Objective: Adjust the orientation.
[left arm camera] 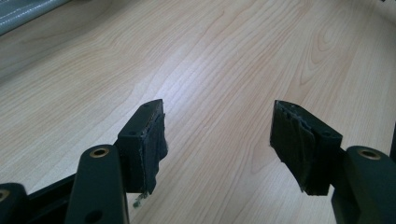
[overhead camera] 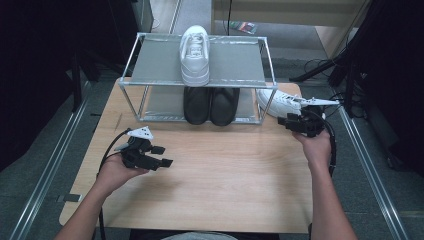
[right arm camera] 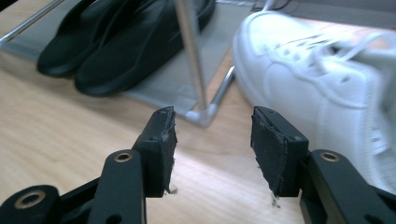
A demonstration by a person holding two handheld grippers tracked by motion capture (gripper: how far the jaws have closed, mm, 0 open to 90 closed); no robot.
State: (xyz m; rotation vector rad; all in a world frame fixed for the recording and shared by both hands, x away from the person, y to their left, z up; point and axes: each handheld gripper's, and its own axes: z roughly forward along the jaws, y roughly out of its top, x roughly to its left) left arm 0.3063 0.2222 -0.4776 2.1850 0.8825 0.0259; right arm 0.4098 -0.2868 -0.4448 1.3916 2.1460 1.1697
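Right gripper [right arm camera: 212,140] near white sneaker [right arm camera: 327,79] on counter [overhead camera: 225,170], just beside shoe rack [overhead camera: 200,82] right end; fingers part open, empty, rack corner post ahead. Judged step: grasp sneaker. Best swing toward shoe, clear post, bite collar or side wall. Counter edge close behind shoe; open room mid-counter. Left gripper [left arm camera: 217,144] wide open, empty, over bare wood.

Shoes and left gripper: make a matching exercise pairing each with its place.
Things:
1. white shoe
2. second white shoe
3. black shoes
4. left gripper

Places:
A. rack's lower shelf
B. on the table, right of the rack
C. rack's top shelf
D. above bare table, jaws open and empty

Pairs: 1-C, 2-B, 3-A, 4-D
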